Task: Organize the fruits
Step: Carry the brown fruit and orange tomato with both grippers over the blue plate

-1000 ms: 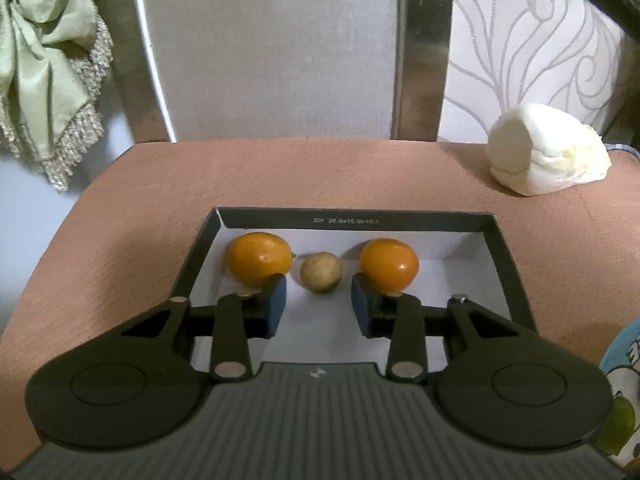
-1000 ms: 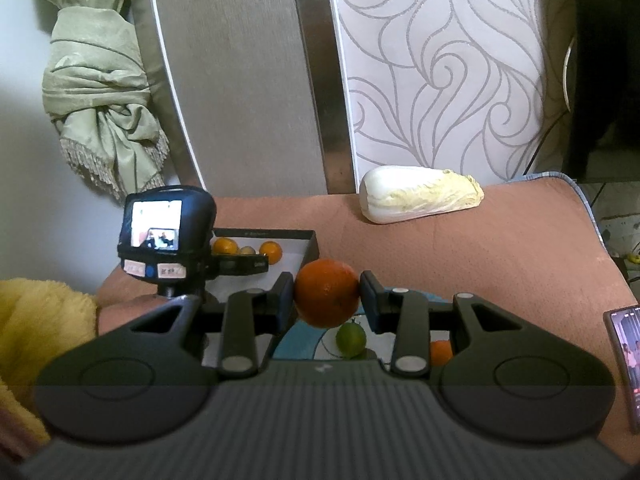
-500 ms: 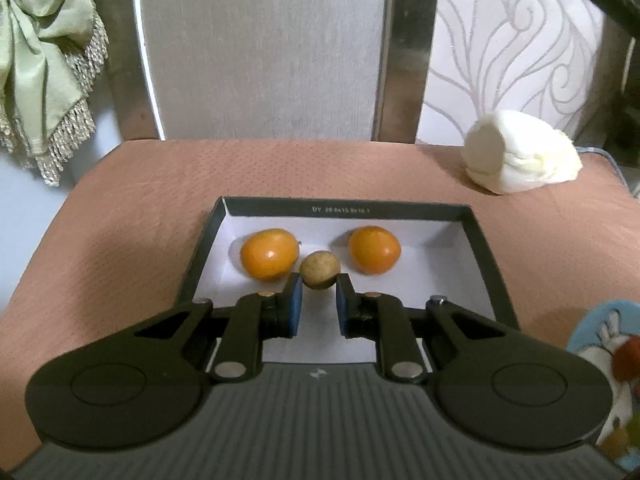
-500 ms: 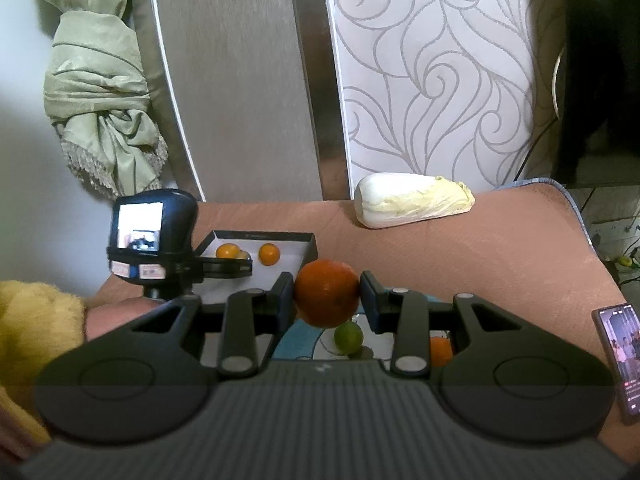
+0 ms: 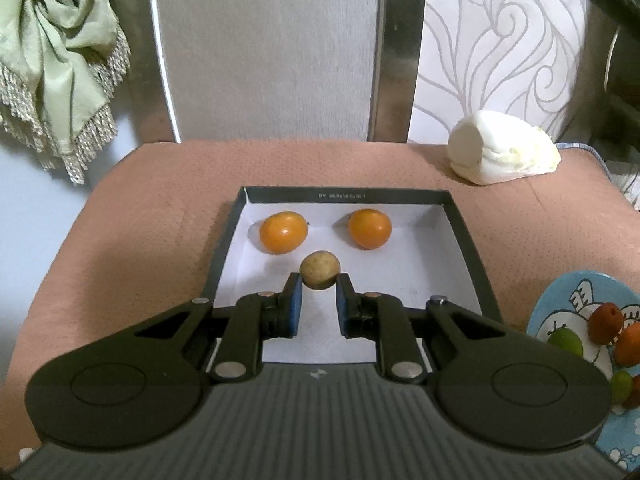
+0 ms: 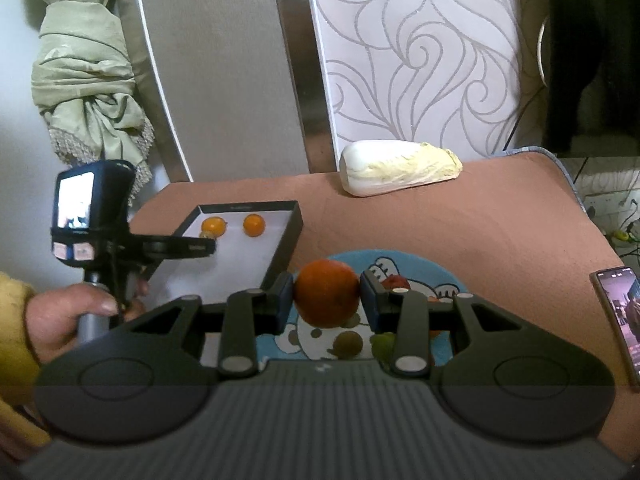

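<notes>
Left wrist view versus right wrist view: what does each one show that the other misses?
Only the left wrist view shows the left gripper pinching the small tan round fruit at its pad tips. Only the right wrist view shows the right gripper clamping the large orange, a hand in a yellow sleeve, and a phone. Both show the black box with two small oranges, the blue cartoon plate and the pale cabbage.

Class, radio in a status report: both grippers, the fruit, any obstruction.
Left gripper shut on small tan fruit over box. Right gripper shut on orange above plate. Nothing in the way.
</notes>
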Tool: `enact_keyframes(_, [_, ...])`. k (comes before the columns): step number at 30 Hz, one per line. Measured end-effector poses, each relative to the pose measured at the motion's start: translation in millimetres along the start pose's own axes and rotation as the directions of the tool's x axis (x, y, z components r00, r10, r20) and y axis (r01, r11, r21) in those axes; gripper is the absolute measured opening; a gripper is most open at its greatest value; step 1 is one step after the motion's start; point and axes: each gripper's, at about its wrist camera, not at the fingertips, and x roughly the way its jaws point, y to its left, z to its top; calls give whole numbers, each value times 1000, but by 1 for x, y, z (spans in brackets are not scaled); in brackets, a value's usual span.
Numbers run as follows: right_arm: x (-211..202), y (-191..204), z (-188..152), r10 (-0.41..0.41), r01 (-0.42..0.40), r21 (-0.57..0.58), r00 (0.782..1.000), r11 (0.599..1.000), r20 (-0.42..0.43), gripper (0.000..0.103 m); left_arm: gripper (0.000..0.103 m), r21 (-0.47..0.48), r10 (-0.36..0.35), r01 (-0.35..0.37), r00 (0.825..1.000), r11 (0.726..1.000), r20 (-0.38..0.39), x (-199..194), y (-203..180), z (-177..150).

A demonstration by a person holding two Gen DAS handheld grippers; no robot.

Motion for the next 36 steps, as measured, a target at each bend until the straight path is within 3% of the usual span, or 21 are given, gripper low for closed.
enact_keyframes(22, [-9, -3, -4, 29, -28, -12, 999, 1000, 24, 39, 21, 40, -56, 54, 996, 998, 69, -51, -26, 4])
enact_keyframes(36, [-12, -21, -23, -28, 29, 26, 999, 999, -31, 39, 21, 123, -183, 176, 982, 977, 49, -65, -78, -9])
